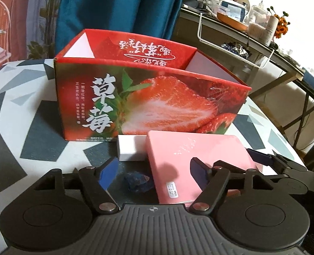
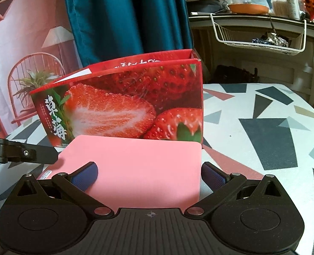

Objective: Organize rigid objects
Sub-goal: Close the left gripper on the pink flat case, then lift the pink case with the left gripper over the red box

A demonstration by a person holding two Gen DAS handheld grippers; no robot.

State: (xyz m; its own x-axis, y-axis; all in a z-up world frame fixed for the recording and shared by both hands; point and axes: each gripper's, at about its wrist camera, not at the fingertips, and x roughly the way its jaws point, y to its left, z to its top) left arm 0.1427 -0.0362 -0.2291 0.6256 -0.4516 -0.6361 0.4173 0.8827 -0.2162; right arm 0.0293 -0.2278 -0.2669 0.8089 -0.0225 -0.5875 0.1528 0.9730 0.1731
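1. The strawberry box is seen standing open-topped on the patterned surface. What shows of its inside is white wall and printed flap; no object is visible in it, though the floor of the box is hidden. Nothing can be recorded as sorted.

2. The pink case is located directly in front of the box. Whether its far edge touches the box wall cannot be told. In the left wrist view it appears tilted, near edge raised.

3. The right claw is seen straddling the pink case, one pad over its face and the other beside its right edge. Whether the pads press cannot be told.

4. The left claw is held fairly wide, its right finger above the left part of the case; no grip is seen.

5. Left on the surface: a white block just left of the case, near the box, and a small blue wrapped item between the left claw's fingers, untouched.

6. Judgement: the task is at an early stage; the case, block and blue item all remain to be placed.
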